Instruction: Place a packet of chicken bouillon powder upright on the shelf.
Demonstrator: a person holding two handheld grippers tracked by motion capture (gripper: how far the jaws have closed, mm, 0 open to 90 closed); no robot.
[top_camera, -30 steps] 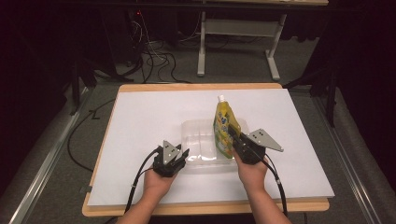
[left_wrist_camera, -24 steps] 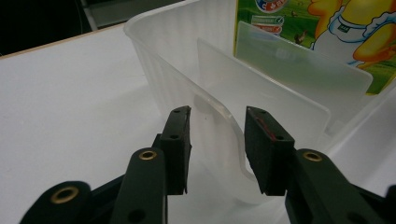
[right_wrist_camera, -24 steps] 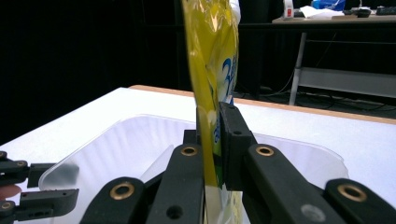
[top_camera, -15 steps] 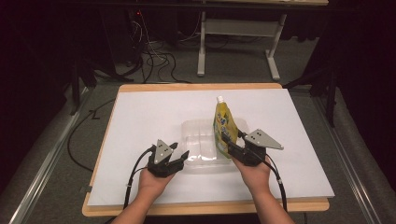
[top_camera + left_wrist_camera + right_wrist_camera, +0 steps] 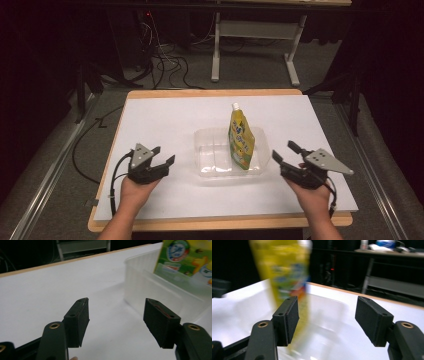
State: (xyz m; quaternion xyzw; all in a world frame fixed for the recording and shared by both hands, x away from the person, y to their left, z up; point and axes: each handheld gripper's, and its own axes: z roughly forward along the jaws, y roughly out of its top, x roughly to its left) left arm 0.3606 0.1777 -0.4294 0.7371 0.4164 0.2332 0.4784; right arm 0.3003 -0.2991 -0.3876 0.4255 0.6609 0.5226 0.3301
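My left gripper (image 5: 161, 161) and right gripper (image 5: 283, 154) both gape wide, empty, flanking the clear plastic tub (image 5: 212, 155) where the yellow spouted pouch (image 5: 241, 137) stands upright. I judge backing off slowly best, so nothing nudges it.

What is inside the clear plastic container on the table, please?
A yellow spouted pouch stands upright at the right end of the container; nothing else shows through its clear walls.

High view looks down and forward over the table (image 5: 165, 120); both gripper views sit low, sharing the tub (image 5: 140, 282) (image 5: 329, 307).
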